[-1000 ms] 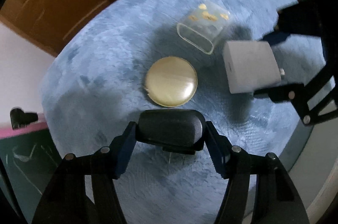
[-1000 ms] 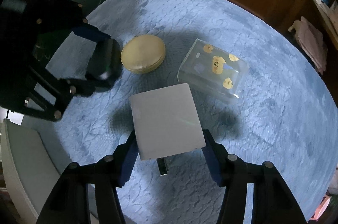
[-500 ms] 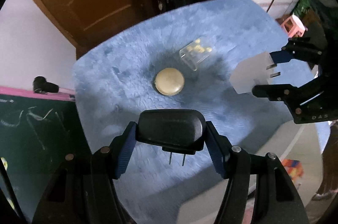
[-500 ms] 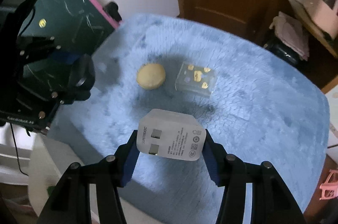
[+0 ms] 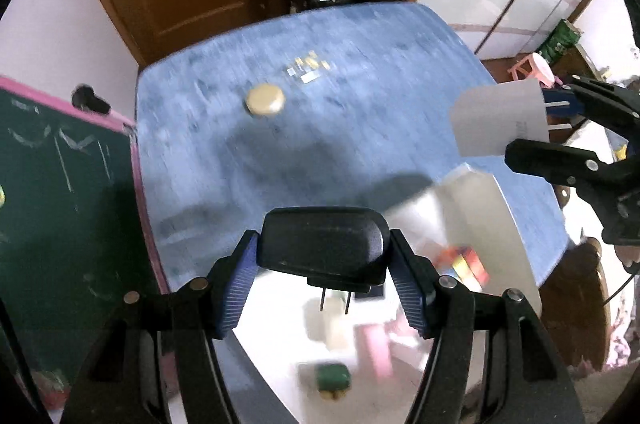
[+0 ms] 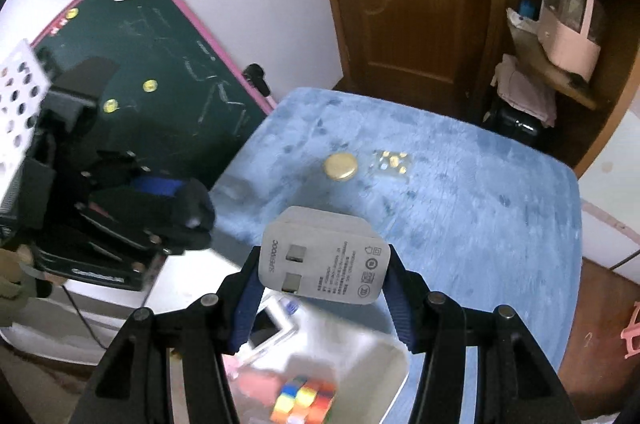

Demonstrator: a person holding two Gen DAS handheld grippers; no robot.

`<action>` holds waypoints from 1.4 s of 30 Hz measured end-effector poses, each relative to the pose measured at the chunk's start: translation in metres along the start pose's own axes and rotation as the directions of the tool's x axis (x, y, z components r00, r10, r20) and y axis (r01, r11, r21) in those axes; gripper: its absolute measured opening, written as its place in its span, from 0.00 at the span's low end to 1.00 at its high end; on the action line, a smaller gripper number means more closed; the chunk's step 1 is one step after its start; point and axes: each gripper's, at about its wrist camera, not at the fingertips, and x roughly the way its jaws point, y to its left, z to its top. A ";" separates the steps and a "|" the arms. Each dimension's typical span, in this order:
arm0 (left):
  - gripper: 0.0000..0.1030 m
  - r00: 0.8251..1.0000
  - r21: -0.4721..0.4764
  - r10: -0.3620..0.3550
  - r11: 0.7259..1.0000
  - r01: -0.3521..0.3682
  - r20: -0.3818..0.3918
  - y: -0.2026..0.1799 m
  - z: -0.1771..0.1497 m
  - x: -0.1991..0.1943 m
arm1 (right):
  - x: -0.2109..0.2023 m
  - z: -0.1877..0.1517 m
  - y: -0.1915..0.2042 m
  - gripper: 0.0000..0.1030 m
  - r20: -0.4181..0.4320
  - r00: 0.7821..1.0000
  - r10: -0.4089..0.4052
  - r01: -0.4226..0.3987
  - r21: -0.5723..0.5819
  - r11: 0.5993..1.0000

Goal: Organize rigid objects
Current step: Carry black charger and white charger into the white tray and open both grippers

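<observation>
My left gripper [image 5: 322, 274] is shut on a black plug adapter [image 5: 322, 244], prongs pointing down, held high over a white bin [image 5: 480, 224] at the table's near edge. My right gripper [image 6: 322, 278] is shut on a white charger [image 6: 324, 258], also above that white bin [image 6: 384, 356]. The white charger [image 5: 498, 122] shows at the right of the left wrist view. The black adapter [image 6: 192, 212] shows at the left of the right wrist view. A round gold tin [image 5: 265, 100] and a clear box [image 5: 308, 68] with yellow stickers lie far off on the blue table.
The white bin holds a colourful cube [image 6: 304, 398], a pink item [image 5: 374, 346] and a small green object [image 5: 333, 378]. A green chalkboard [image 6: 160, 72] with a pink frame leans left of the blue table [image 6: 480, 204]. A wooden door and shelves stand behind.
Both grippers have risen and pulled back from the table middle toward its near edge, carrying their adapters. The white bin has come into view below them.
</observation>
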 end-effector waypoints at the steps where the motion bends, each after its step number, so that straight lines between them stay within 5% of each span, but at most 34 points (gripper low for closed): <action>1: 0.65 1.000 0.000 -0.004 1.000 0.004 -0.005 -0.003 -0.006 0.000 | -0.006 -0.010 0.006 0.55 -0.003 1.000 0.003 -0.003 0.003 1.000; 8: 0.65 0.997 -0.069 0.006 0.998 -0.012 -0.079 -0.012 -0.049 0.020 | -0.001 -0.064 0.020 0.55 -0.062 0.998 0.006 -0.001 0.073 0.997; 17: 0.65 0.990 -0.223 0.078 0.969 -0.103 -0.119 0.005 -0.080 0.055 | 0.040 -0.110 0.022 0.55 -0.158 0.985 -0.070 0.097 0.171 0.980; 31: 0.65 0.984 -0.270 0.113 0.952 -0.146 -0.136 0.018 -0.079 0.092 | 0.092 -0.116 0.006 0.55 -0.255 0.950 -0.181 0.246 0.252 0.936; 42: 0.65 0.978 -0.227 0.166 0.955 -0.191 -0.124 0.013 -0.070 0.103 | 0.110 -0.117 0.010 0.55 -0.281 0.927 -0.248 0.308 0.198 0.931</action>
